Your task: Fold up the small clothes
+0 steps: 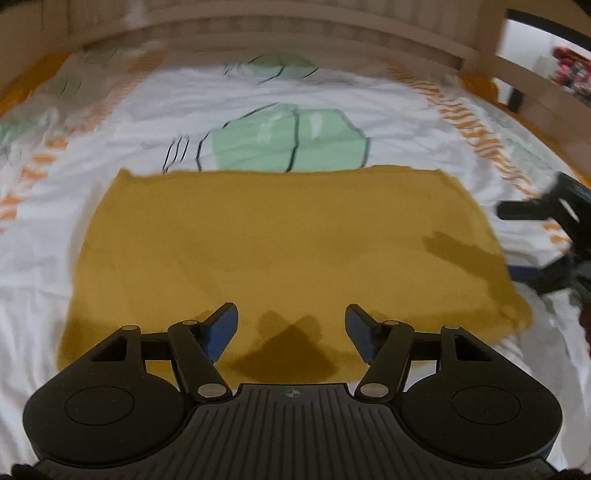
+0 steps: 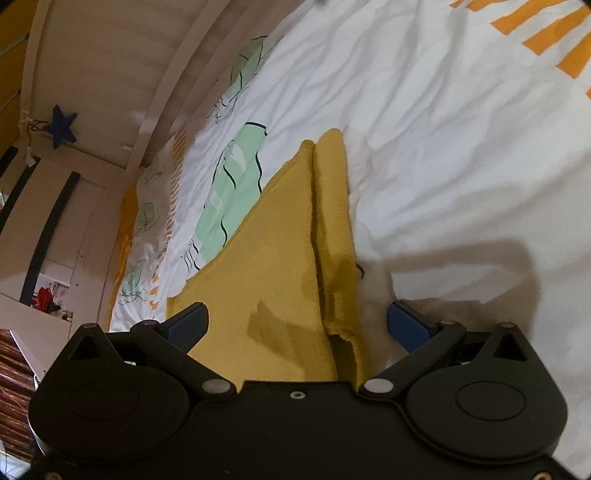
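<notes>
Left gripper (image 1: 291,332) hovers over the near edge of the mustard cloth (image 1: 288,243), jaws spread, empty. Cloth lies flat on the bed sheet (image 1: 388,110). Right gripper (image 2: 298,325), jaws spread, straddles its doubled right edge. Likely mid-fold; next: pinch that edge and carry it across.

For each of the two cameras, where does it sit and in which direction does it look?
Left wrist: sits on the left gripper, looks along the bed over the flat mustard cloth toward the wooden bed rail; its open blue-padded fingers show, and the right gripper at the right edge.
Right wrist: sits on the right gripper, rolled sideways, low at the cloth's layered edge; its open fingers show.
Shared: the cloth, the printed bedsheet, the rail.
</notes>
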A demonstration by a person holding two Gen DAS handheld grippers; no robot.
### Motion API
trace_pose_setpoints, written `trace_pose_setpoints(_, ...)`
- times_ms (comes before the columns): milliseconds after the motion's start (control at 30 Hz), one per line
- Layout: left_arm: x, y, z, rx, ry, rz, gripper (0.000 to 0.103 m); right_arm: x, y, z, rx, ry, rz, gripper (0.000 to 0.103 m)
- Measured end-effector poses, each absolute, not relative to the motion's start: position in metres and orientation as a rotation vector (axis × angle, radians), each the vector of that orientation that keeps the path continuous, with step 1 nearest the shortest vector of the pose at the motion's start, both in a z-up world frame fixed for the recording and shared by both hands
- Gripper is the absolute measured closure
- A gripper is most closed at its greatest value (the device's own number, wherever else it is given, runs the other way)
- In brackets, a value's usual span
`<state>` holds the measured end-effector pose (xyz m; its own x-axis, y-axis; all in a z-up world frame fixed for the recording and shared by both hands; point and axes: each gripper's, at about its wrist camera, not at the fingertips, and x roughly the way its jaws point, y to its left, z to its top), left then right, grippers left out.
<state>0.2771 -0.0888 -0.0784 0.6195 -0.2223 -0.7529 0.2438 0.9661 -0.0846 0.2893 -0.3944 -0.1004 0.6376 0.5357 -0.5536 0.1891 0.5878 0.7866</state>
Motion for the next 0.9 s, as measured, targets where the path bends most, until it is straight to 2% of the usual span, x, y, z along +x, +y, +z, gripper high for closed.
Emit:
trace_pose_setpoints(233, 0.312, -0.1, -0.086, -0.038, 0.889, -0.248, 0.04, 0.291, -0.397, -0.103, 0.977, 0.851, 0.253, 0.0)
trace_pose_setpoints(533, 0.322, -0.105, -0.096, 0.042, 0.917, -0.232, 0.04, 0.295, -0.39, -0.102, 0.925, 0.824, 0.281, 0.0)
trace_pose_setpoints(900, 0.302, -0.035, -0.062, -0.056, 0.914, -0.234, 0.041, 0.297, -0.377, -0.101, 0.834, 0.764, 0.32, 0.0)
